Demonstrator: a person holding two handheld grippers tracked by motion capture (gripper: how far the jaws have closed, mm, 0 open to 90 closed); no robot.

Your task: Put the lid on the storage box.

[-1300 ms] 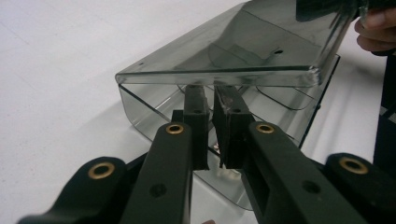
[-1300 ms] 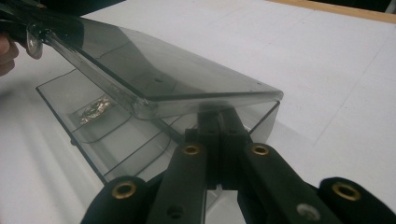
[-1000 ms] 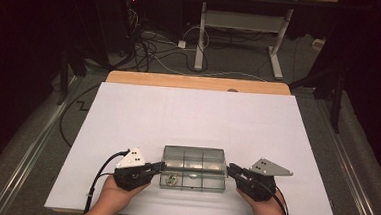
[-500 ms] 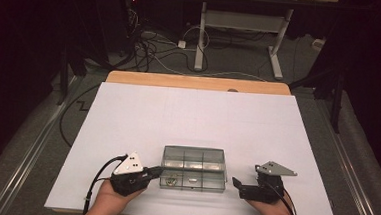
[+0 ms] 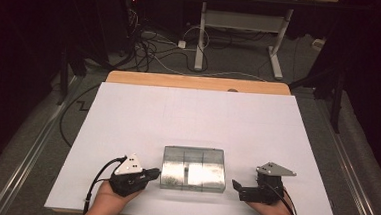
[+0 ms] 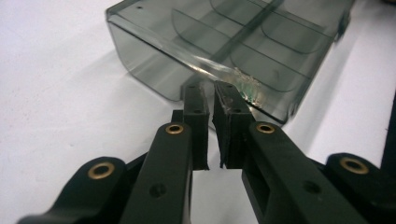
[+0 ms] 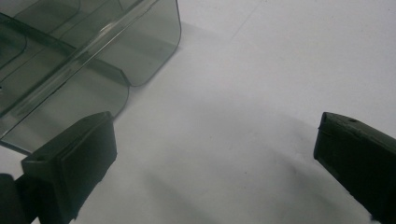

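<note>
A smoky clear plastic box (image 5: 193, 169) with inner dividers lies on the white table top (image 5: 193, 117) near the front edge. My left gripper (image 5: 152, 174) is at the box's left front corner. In the left gripper view its jaws are nearly together, shut on the thin rim of the box (image 6: 243, 42) at the left gripper's (image 6: 212, 91) tips. My right gripper (image 5: 238, 188) sits a little to the right of the box without touching it. It stands wide open (image 7: 212, 149) over bare table, with the box's end (image 7: 70, 56) beside its left jaw.
A wooden strip (image 5: 195, 81) borders the table's far edge. Beyond it are floor cables (image 5: 147, 45) and a desk frame (image 5: 234, 20). White surface stretches behind and to both sides of the box.
My right gripper has let go of the box's right end, opened and drawn back to the right. The left gripper and the box have stayed put.
</note>
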